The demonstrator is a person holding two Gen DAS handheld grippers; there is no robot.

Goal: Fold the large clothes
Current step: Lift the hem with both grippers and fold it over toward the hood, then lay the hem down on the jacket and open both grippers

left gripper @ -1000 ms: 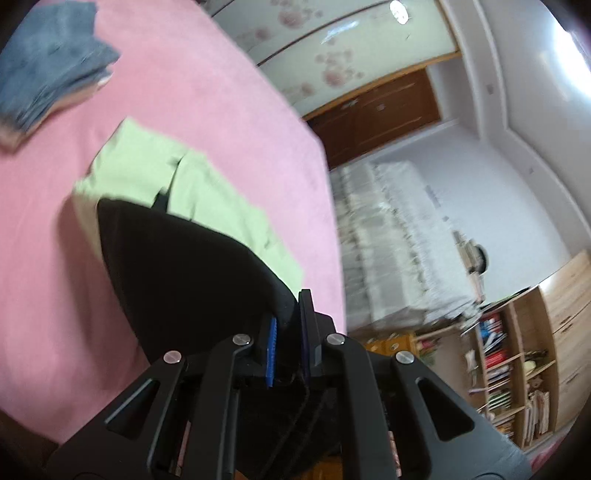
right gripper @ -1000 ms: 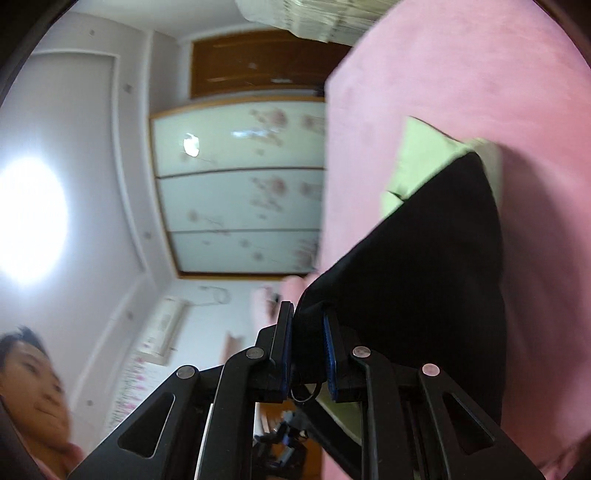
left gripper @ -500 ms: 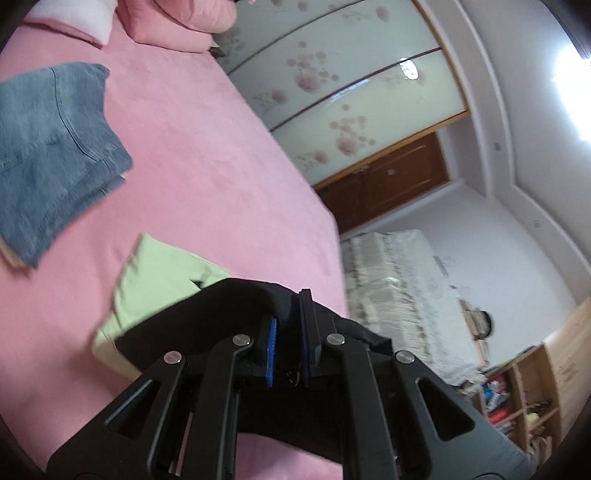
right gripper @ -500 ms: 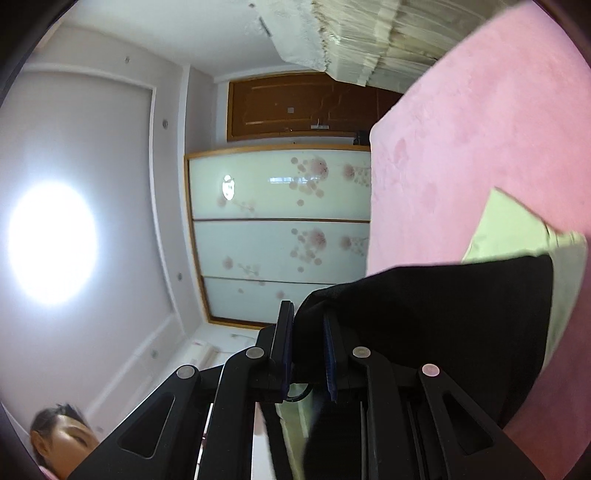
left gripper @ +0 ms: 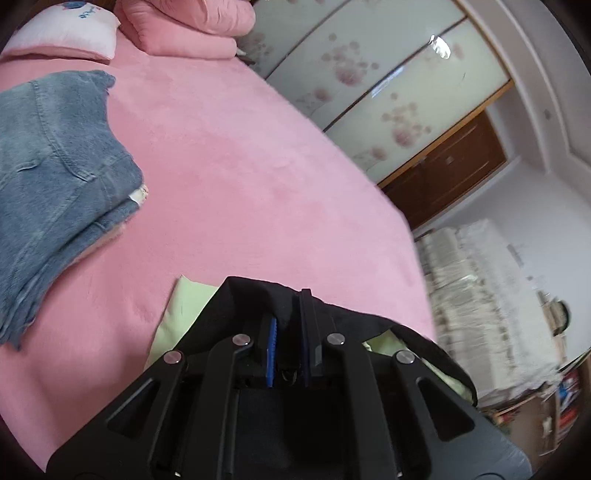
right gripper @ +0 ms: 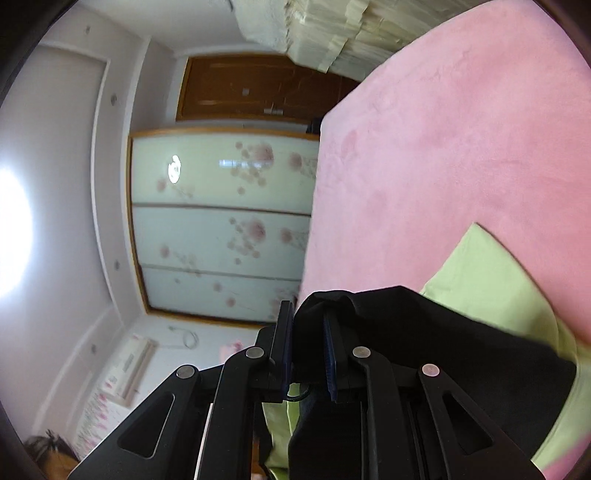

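Note:
A black garment [left gripper: 255,295] hangs from both grippers, each pinching one edge of it. My left gripper [left gripper: 288,325] is shut on the black cloth, low over the pink bed [left gripper: 240,166]. My right gripper [right gripper: 308,332] is shut on the other edge of the black garment [right gripper: 424,332]. Under the black cloth lies a folded light green garment [left gripper: 181,306], which also shows in the right wrist view [right gripper: 491,269]. The lower part of the black garment is hidden behind the gripper bodies.
Folded blue jeans [left gripper: 48,166] lie on the bed to the left. Pink bedding [left gripper: 188,26] and a white pillow [left gripper: 70,29] are at the head of the bed. A floral wardrobe [left gripper: 369,92] and a bookshelf [left gripper: 561,398] stand beyond the bed edge.
Both grippers have swung forward and down with the black garment. It hung long over the green garment before; now only its top edge shows, bunched at the fingers.

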